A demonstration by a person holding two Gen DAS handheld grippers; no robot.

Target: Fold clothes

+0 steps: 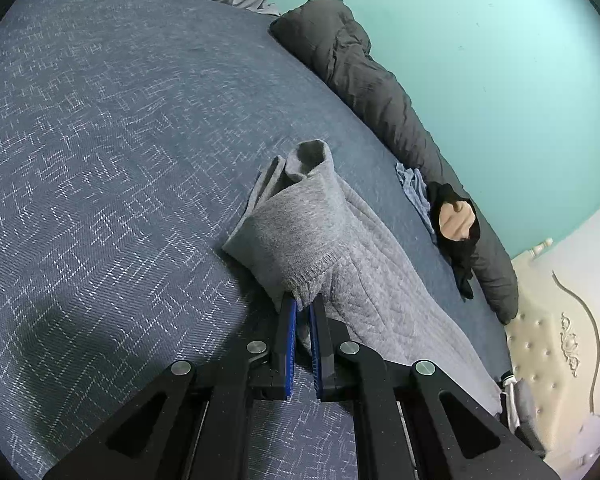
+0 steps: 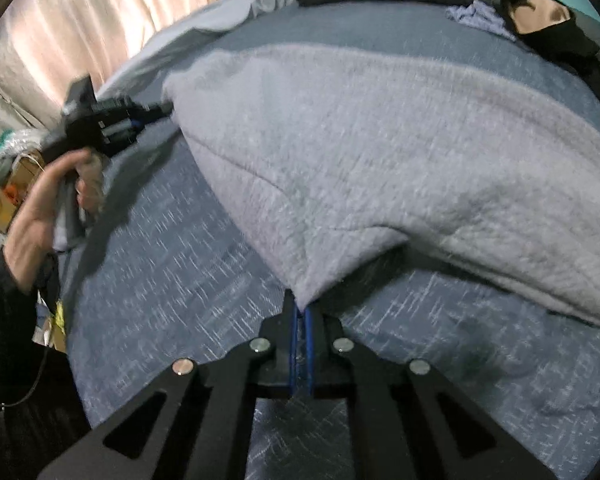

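At the far left of the right wrist view, the person's left hand [image 2: 48,200] holds the left gripper [image 2: 162,110], whose jaws are clenched on one edge of the grey knit garment [image 2: 380,152]. The left wrist view shows that grip closely: the blue pads [image 1: 290,316] pinch a ribbed hem where the cloth bunches and a cuff rolls over. The garment lies spread over the blue patterned bedspread [image 2: 180,248], partly lifted off it. Lower and nearer the middle, the right gripper [image 2: 302,308] is clamped on another corner, pulled to a point. To the right, a dark duvet [image 1: 380,92], a small blue cloth [image 1: 414,188] and a black garment [image 1: 460,240] lie near the wall. The knit looks soft, thick and limp, moderately heavy; it will likely sag and stretch between the two holds. Hems and corners look like the surest places to pinch, since a single layer may slip.
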